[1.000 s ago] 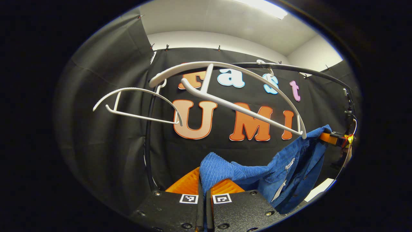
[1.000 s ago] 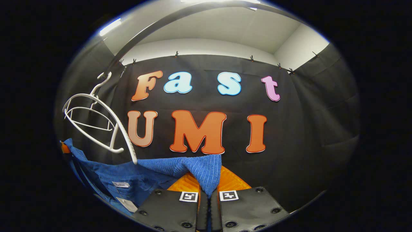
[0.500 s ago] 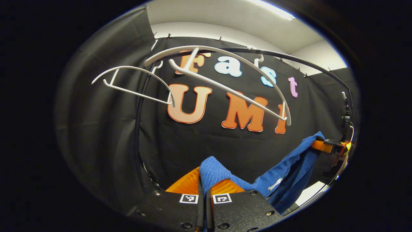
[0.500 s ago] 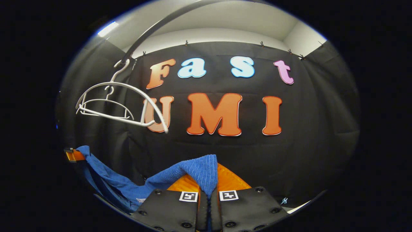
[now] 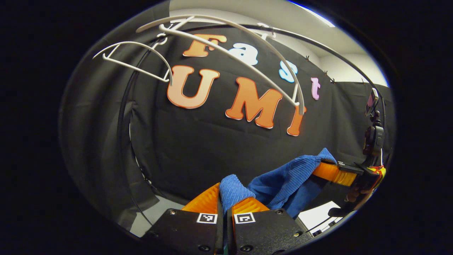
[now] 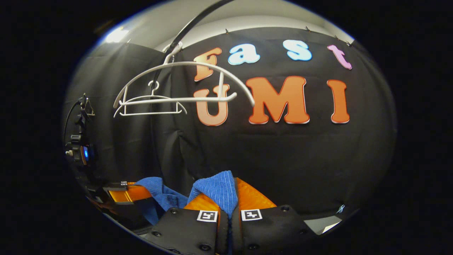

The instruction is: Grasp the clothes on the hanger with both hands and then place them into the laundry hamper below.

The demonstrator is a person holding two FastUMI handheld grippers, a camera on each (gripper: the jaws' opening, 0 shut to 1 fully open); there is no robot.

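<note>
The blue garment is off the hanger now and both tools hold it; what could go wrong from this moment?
1. Each tool pinches only a small fold of the blue garment: left tool, right tool. The fabric could slip out under its own weight.
2. The hamper is not visible, so the drop may be poorly aimed.
3. The empty white hangers hang just above; raising the tools might knock them.
</note>
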